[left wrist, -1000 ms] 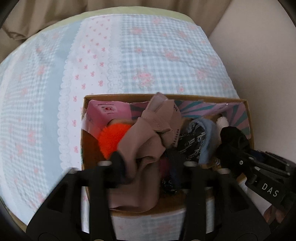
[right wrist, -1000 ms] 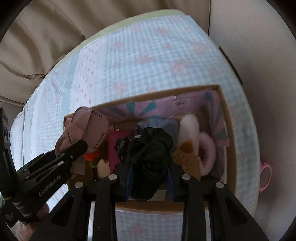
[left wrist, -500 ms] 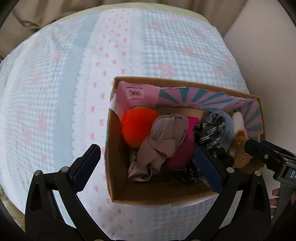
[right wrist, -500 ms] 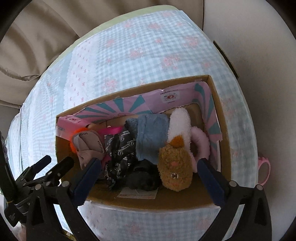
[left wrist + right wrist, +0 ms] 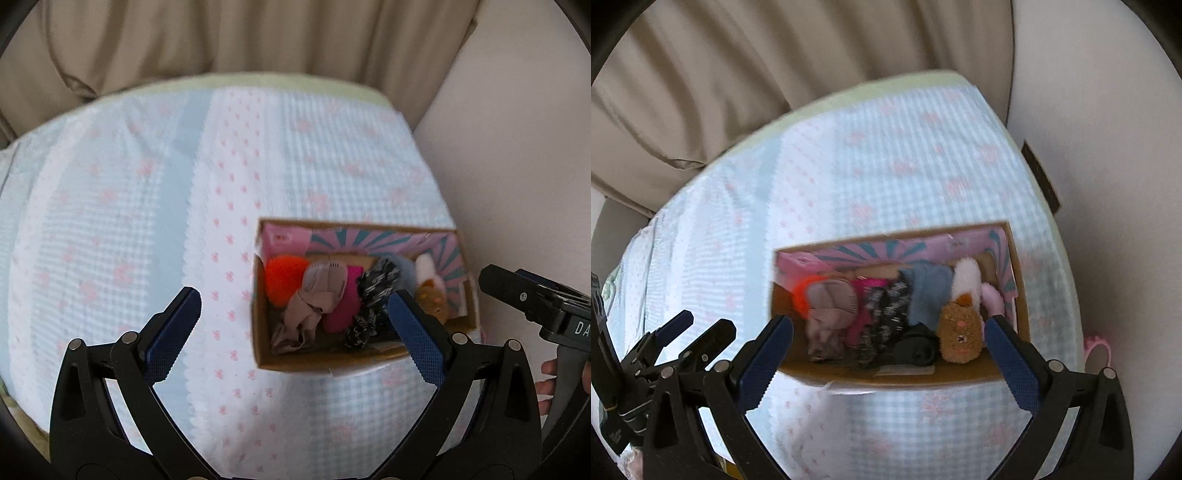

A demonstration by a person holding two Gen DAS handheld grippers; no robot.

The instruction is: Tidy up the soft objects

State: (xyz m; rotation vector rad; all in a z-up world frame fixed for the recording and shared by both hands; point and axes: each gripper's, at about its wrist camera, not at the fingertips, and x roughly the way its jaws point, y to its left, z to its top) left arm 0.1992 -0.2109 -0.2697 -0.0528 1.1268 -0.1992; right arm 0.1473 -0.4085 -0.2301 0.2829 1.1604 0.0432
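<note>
both grippers hung above the near edge of the bed, looking down and forward. the left gripper (image 5: 293, 334) had its blue-padded fingers (image 5: 173, 334) spread wide and held nothing; it sat to the left of the cardboard box (image 5: 325, 363), so that only its right finger overlapped the box's near right part. the right gripper (image 5: 886, 352) was likewise splayed open and empty, and its two fingers (image 5: 1010, 363) framed the box's near wall (image 5: 886, 374) from either side. in the right wrist view the left gripper (image 5: 698, 332) showed at the left edge, well apart from the box.

the box lay on the checked blue and pink bedspread (image 5: 122, 229) near the bed's right side, its long axis running left to right, its open top facing up (the inner flaps carried a pink and teal sunburst print). the soft things lay packed in a row along that axis: an orange pompom (image 5: 282, 275) at the left end, then a beige garment (image 5: 314, 295) trailing toward the near wall, a magenta item (image 5: 343, 306), a black and white patterned cloth (image 5: 886, 314), a blue-grey cloth (image 5: 927, 291), a black cloth (image 5: 918, 347) at the near side, and a brown plush bear (image 5: 960, 332) beside a white fluffy piece (image 5: 967, 277) at the right end. beige curtains (image 5: 775, 74) hung beyond the far edge.
</note>
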